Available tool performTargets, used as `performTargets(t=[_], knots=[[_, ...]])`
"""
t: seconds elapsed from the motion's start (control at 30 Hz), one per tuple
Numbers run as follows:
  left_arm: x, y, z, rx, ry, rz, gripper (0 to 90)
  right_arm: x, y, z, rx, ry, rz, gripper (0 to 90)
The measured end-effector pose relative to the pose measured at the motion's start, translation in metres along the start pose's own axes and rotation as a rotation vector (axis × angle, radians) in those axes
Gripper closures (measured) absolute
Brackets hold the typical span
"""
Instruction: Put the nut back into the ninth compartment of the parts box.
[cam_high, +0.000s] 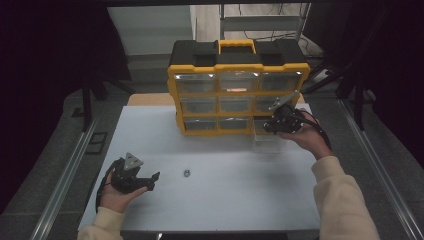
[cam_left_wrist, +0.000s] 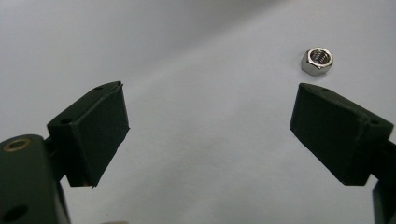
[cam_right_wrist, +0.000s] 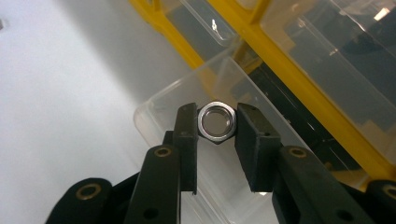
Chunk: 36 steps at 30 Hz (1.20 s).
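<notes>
- Two nuts are seen: one nut (cam_right_wrist: 215, 121) is pinched by the right tongs (cam_right_wrist: 215, 122) over a clear drawer (cam_right_wrist: 163, 100) pulled out of the yellow box (cam_high: 238, 92).
- The left tongs (cam_left_wrist: 210, 130) are spread wide above the bench (cam_high: 225, 190), near a second nut (cam_left_wrist: 317, 60) lying there.

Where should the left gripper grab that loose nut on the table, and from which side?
Take the nut across two opposite flat sides, coming down from above. It lies flat on the white table, hole up, just beyond the left gripper, whose jaws stand wide open.
</notes>
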<state>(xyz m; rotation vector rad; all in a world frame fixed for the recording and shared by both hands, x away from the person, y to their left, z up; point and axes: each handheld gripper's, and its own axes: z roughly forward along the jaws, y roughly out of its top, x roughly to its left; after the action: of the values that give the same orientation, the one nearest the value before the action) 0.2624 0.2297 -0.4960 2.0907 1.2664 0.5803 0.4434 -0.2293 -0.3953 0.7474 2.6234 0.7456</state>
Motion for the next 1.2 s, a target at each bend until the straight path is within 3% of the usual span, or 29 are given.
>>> performTargets(t=[0.3, 0.37, 0.57, 0.8, 1.2], knots=[[-0.001, 0.000, 0.000, -0.001, 0.001, 0.003, 12.0, -0.005, -0.008, -0.002, 0.006, -0.025, 0.025, 68.7], [-0.001, 0.000, 0.000, 0.001, 0.001, 0.003, 12.0, -0.006, -0.009, -0.003, -0.014, -0.020, 0.040, 59.6], [-0.001, 0.001, 0.000, 0.003, 0.000, 0.008, 11.9, -0.002, -0.008, -0.008, -0.053, -0.018, 0.048, 44.0], [-0.001, 0.000, 0.000, 0.003, 0.000, 0.007, 11.9, 0.010, -0.002, -0.010, -0.099, 0.026, 0.052, 32.1], [-0.001, 0.000, 0.000, 0.004, -0.003, 0.004, 11.6, 0.037, 0.012, 0.001, -0.137, 0.084, 0.008, 25.5]])
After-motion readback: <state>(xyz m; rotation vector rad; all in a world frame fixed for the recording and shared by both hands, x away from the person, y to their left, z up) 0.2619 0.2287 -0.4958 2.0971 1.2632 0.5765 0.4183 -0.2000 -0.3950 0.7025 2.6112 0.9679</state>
